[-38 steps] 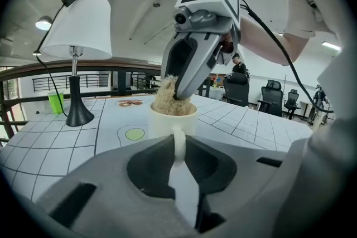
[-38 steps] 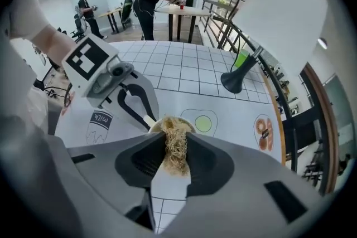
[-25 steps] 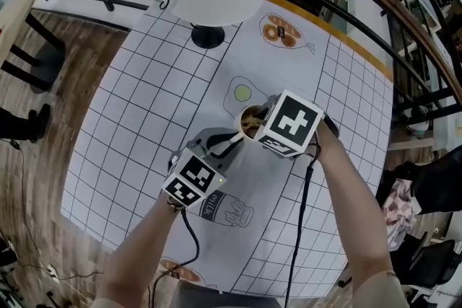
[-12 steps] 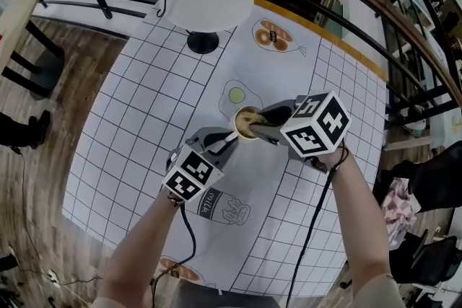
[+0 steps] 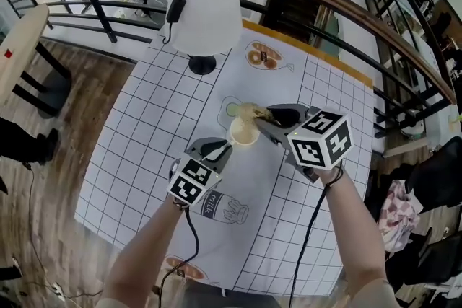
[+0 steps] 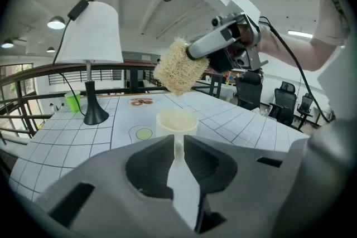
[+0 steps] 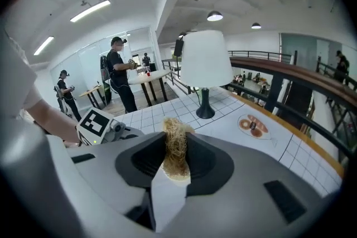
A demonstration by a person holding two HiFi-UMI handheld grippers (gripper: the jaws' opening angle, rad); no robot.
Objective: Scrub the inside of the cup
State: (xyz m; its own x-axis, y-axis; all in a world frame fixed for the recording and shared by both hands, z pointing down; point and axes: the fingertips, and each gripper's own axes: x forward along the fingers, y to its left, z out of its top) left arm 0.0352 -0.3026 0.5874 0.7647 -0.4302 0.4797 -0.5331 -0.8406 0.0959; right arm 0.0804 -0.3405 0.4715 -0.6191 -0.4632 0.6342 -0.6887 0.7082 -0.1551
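A cream cup (image 5: 243,132) stands upright over the checked tablecloth (image 5: 151,119). My left gripper (image 5: 224,148) is shut on the cup's handle (image 6: 178,145), which shows between its jaws in the left gripper view, the cup (image 6: 177,121) just beyond. My right gripper (image 5: 264,117) is shut on a tan fibrous scrubber (image 5: 249,112). The scrubber (image 6: 179,72) hangs in the air just above and behind the cup's rim, outside the cup. In the right gripper view the scrubber (image 7: 176,147) is pinched between the jaws.
A white lamp (image 5: 206,7) with a black base stands at the table's far side, a small green cup (image 6: 72,102) beside it. A curved railing (image 5: 346,32) runs along the far table edge. People stand by a table (image 7: 146,78) in the background.
The right gripper has drawn the scrubber up and out of the cup, back toward the right. The left gripper has kept its hold on the handle.
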